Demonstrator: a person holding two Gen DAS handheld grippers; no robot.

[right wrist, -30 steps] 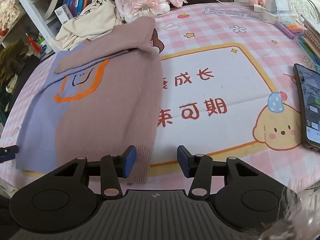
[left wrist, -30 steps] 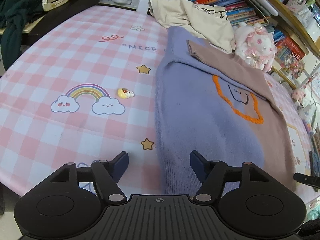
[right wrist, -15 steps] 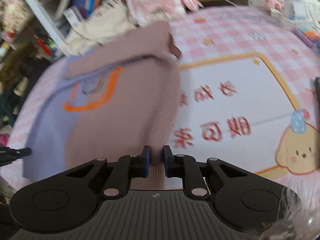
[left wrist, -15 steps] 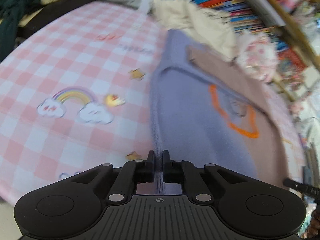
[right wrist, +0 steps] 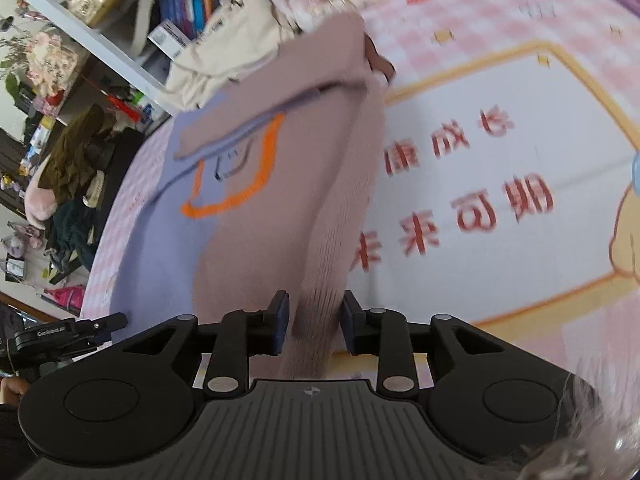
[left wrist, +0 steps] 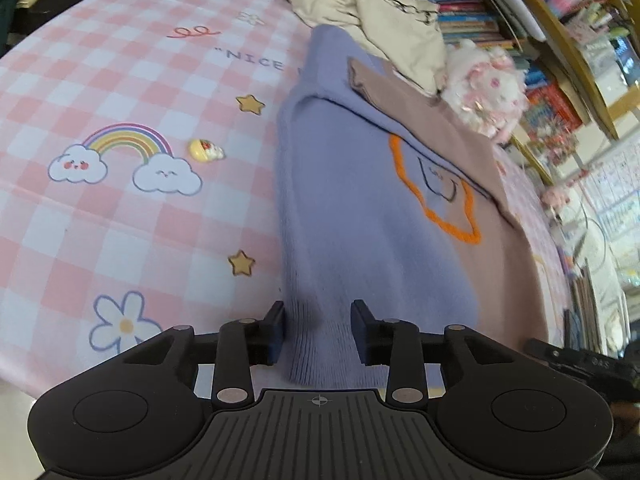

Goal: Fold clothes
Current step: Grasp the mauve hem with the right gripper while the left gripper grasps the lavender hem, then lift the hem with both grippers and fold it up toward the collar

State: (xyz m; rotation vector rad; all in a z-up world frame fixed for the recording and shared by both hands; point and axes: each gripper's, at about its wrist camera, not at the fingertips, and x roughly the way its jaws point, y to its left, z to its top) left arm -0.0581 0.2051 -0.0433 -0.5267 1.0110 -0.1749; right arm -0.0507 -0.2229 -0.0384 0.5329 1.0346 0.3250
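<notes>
Sagging softly at lower centre, the lilac-and-mauve knitted sweater [left wrist: 360,208] is bracketed at its ribbed hem corners by left gripper [left wrist: 318,330] and right gripper [right wrist: 312,322], jaws slightly parted.

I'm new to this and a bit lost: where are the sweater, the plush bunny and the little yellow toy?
sweater [left wrist: 352,216]: left wrist view, lilac front.
plush bunny [left wrist: 486,88]: left wrist view, its body.
yellow toy [left wrist: 205,149]: left wrist view, its middle.
</notes>
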